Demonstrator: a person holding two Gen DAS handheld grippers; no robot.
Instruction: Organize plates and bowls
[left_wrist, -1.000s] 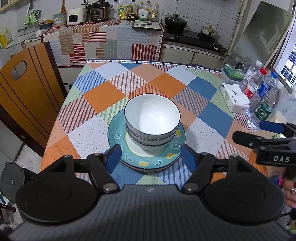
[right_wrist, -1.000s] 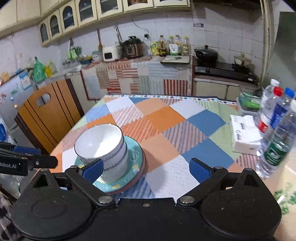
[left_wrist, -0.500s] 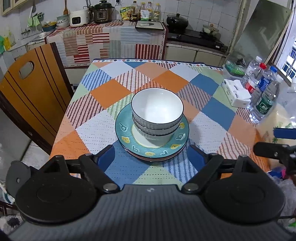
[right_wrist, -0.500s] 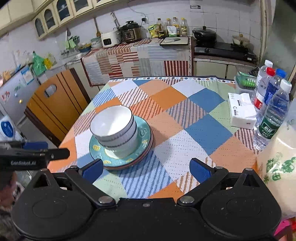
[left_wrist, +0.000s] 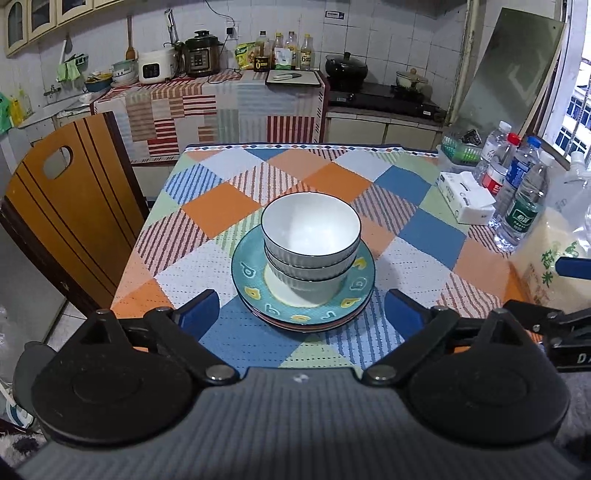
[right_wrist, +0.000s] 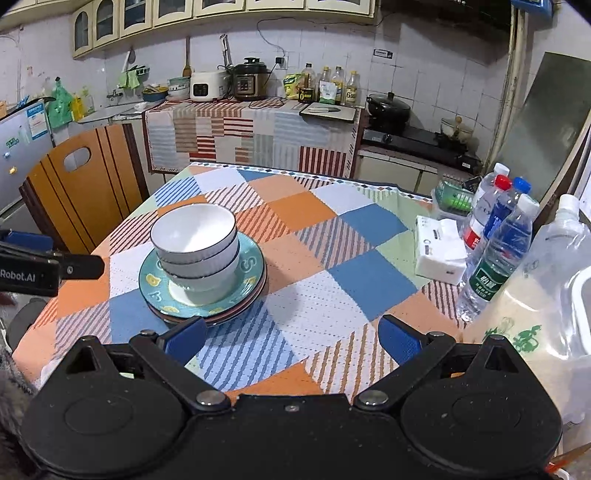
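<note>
The job looks finished, or very nearly: two white bowls (left_wrist: 311, 236) sit nested, one inside the other, on a stack of plates (left_wrist: 303, 295) near the front of the table (left_wrist: 424, 229), the teal plate on top. The top bowl is empty (nothing visible in it). Both the left gripper (left_wrist: 301, 308) and the right gripper (right_wrist: 291, 338) hang short of the stack, fingers spread wide, holding nothing. No other dishes show on the table.

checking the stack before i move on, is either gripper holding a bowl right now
No, both the left gripper and right gripper are open and short of the stacked bowls.
</note>
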